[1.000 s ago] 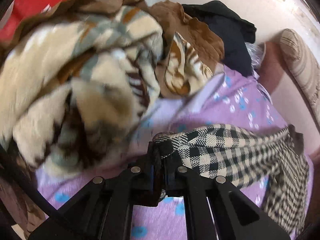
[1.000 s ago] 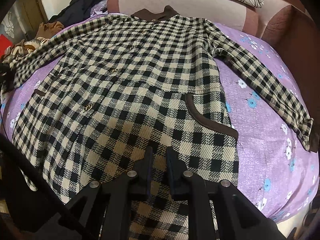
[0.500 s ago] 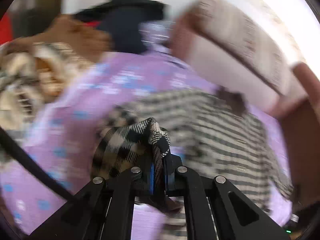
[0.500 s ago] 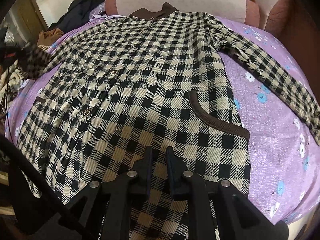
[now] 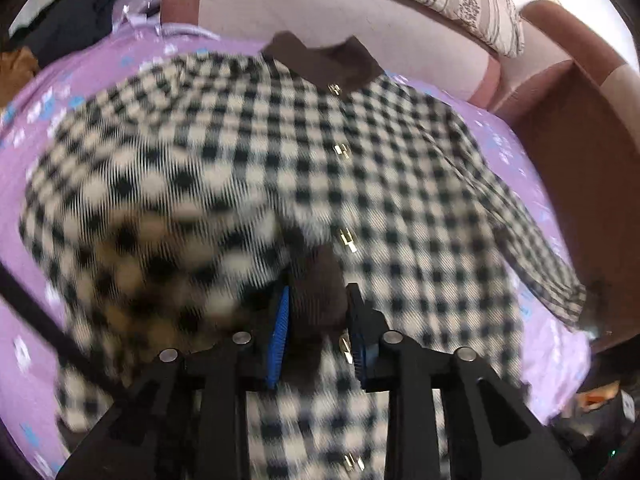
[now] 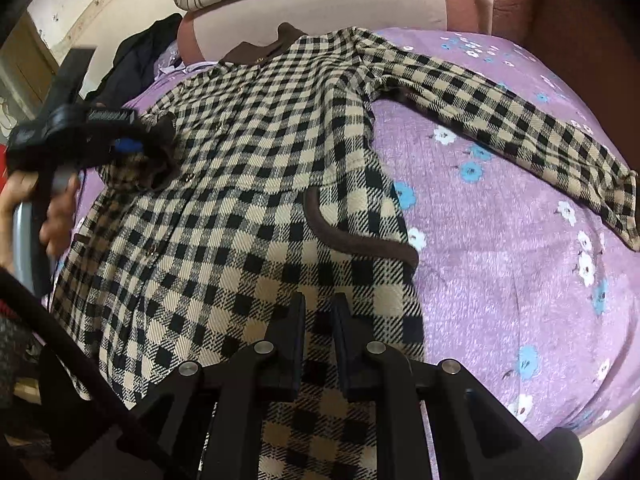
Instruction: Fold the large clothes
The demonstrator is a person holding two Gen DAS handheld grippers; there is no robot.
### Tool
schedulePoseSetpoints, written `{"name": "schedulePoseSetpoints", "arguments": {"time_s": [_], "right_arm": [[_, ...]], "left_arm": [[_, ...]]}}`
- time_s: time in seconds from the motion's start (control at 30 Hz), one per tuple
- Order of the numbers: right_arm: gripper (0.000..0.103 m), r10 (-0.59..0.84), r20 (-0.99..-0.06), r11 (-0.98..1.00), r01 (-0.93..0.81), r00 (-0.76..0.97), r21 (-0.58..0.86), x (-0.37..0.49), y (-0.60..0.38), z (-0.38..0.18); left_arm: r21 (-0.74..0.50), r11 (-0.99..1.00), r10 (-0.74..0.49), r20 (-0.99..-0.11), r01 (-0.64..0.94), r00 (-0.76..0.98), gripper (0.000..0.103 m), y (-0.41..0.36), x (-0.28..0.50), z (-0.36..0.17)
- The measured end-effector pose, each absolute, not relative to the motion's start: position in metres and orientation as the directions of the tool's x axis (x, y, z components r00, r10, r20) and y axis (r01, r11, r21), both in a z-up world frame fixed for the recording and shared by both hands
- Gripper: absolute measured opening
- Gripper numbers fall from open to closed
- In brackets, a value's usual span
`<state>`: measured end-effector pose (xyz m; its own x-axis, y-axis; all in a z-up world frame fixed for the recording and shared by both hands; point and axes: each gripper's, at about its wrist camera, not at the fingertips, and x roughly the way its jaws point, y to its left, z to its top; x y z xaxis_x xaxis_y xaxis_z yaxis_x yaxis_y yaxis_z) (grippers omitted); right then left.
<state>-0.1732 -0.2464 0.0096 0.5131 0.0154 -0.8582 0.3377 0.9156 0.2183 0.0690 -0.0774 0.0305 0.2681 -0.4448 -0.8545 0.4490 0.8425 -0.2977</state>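
checked coat (image 6: 256,184) spread face up on the purple floral sheet (image 6: 500,248), collar toward the sofa back (image 6: 320,4). left gripper (image 5: 318,308), jaws parted, with the brown cuff (image 5: 316,292) of the folded-over sleeve between its blue pads (image 5: 282,320); whether it pinches cannot be told. right gripper (image 6: 318,312) hangs over the hem, jaws a narrow gap apart, holding nothing. other sleeve (image 6: 520,120) lies outstretched.

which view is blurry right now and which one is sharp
Left wrist view: motion blur smears the checked coat, worst at lower left, while the left gripper stays crisp. Right wrist view: sharp checks throughout, with fisheye bending at the edges and the right gripper clear.
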Motion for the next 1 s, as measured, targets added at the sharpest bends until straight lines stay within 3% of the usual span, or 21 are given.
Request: {"name": "schedulePoseSetpoints", "arguments": {"time_s": [0.13, 0.3, 0.6, 0.73, 0.77, 0.8, 0.83, 1.0], "right_arm": [[0.051, 0.061, -0.826, 0.918, 0.293, 0.56, 0.266, -0.149, -0.246, 0.02], [0.056, 0.15, -0.789, 0.925, 0.196, 0.596, 0.324, -0.087, -0.231, 0.03], [0.063, 0.241, -0.751, 0.933, 0.068, 0.615, 0.354, 0.005, -0.17, 0.037], [0.068, 0.194, -0.779, 0.96, 0.048, 0.597, 0.276, 0.02, -0.148, 0.029], [0.059, 0.162, -0.796, 0.971, 0.049, 0.583, 0.233, 0.027, -0.144, 0.025], [0.042, 0.151, -0.808, 0.976, 0.042, 0.57, 0.213, 0.032, -0.142, 0.022], [0.002, 0.161, -0.823, 0.977, 0.03, 0.545, 0.211, 0.039, -0.142, 0.019], [0.002, 0.157, -0.814, 0.972, 0.06, 0.559, 0.228, 0.051, -0.174, 0.039]], "left_arm": [[-0.275, 0.854, -0.446, -0.823, 0.44, 0.351, 0.044, -0.037, 0.034, 0.052], [-0.172, 0.91, -0.35, -0.805, 0.376, 0.479, 0.049, 0.023, -0.005, 0.07], [-0.193, 0.956, -0.281, -0.822, 0.222, 0.496, 0.052, 0.109, -0.041, 0.067], [-0.195, 0.966, -0.254, -0.817, 0.167, 0.518, 0.052, 0.13, -0.045, 0.069], [-0.196, 0.968, -0.249, -0.813, 0.157, 0.525, 0.052, 0.133, -0.045, 0.071], [-0.195, 0.97, -0.244, -0.811, 0.148, 0.531, 0.052, 0.135, -0.045, 0.073], [-0.196, 0.97, -0.243, -0.809, 0.144, 0.536, 0.052, 0.137, -0.046, 0.074], [-0.172, 0.973, -0.23, -0.782, 0.155, 0.58, 0.052, 0.134, -0.048, 0.086]]}}
